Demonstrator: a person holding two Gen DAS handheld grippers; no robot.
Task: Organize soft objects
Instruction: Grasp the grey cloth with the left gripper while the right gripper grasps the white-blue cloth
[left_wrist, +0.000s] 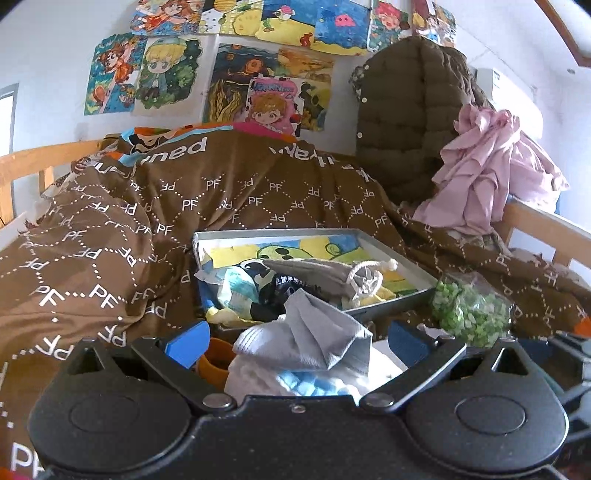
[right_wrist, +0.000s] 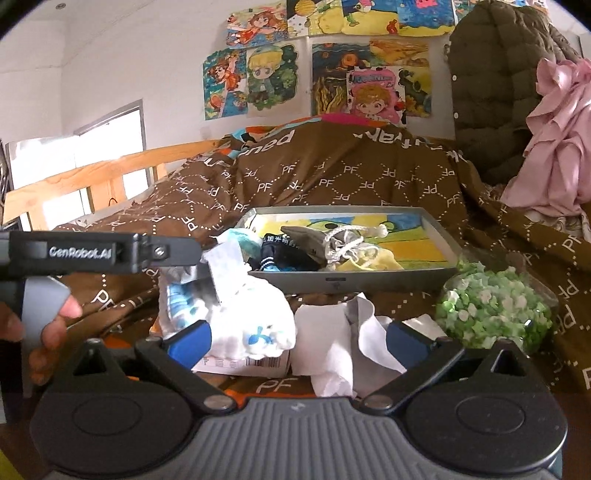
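So the left gripper (left_wrist: 295, 341) is spread wide with a grey sock (left_wrist: 314, 341) sat loose between its blue fingers (left_wrist: 186, 343), on top of a white cloth bundle (left_wrist: 295, 380) on the brown blanket (left_wrist: 110, 221). The right gripper (right_wrist: 299, 341) is spread too, nothing pinched, with crumpled white tissue (right_wrist: 332, 343) lying between its fingers. Just beyond, a grey drawstring pouch (right_wrist: 317, 238) and dark socks (right_wrist: 280, 251) are piled in the grey tray (right_wrist: 351, 282), with a bag of green bits (right_wrist: 491, 310) beside it.

Bed (right_wrist: 110, 177) – brown blanket (right_wrist: 332, 177), tray (right_wrist: 369, 280).
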